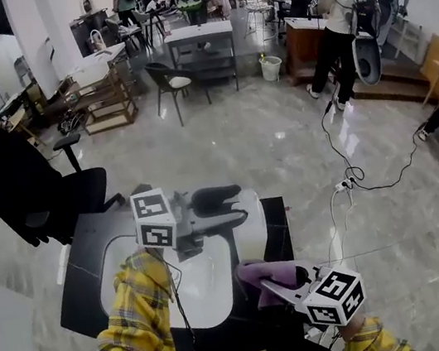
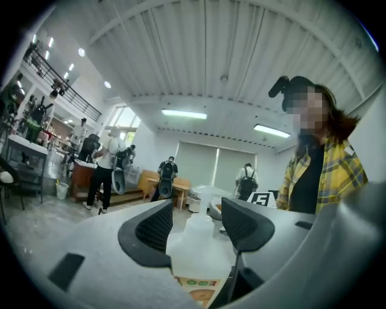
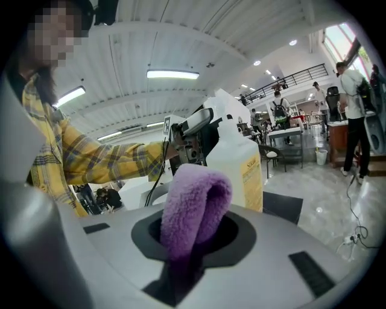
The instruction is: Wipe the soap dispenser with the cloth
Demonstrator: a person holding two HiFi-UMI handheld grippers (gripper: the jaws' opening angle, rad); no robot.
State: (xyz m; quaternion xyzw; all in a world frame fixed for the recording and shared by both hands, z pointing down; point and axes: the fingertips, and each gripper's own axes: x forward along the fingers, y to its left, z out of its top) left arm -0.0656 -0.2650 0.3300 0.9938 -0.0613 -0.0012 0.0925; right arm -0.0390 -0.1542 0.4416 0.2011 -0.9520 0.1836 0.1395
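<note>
While my left gripper (image 2: pixel 199 226) stands wide, the soap dispenser (image 2: pixel 200 256) sits upright between its jaws. From what I can see, neither pad presses on the bottle, so nothing is steadying it. My right gripper (image 3: pixel 194 234) is clamped on a folded purple cloth (image 3: pixel 194 202), whose loop sticks out past the jaws. In the right gripper view the dispenser rises at about 1 o'clock from the cloth, near but not touching it. In the head view my left gripper lies at roughly 11 o'clock from my right one, above the white tabletop (image 1: pixel 209 286).

The main risk, as I judge it, is tipping. If I push the cloth against the dispenser's side while the left jaws stay apart, the tall light bottle could slide or topple off the tabletop. Closing the left jaws unevenly could knock it sideways too. The cloth is gripped at its fold only, so a hard rub might drag it out of my right gripper. Catching the pump head could squirt soap.
</note>
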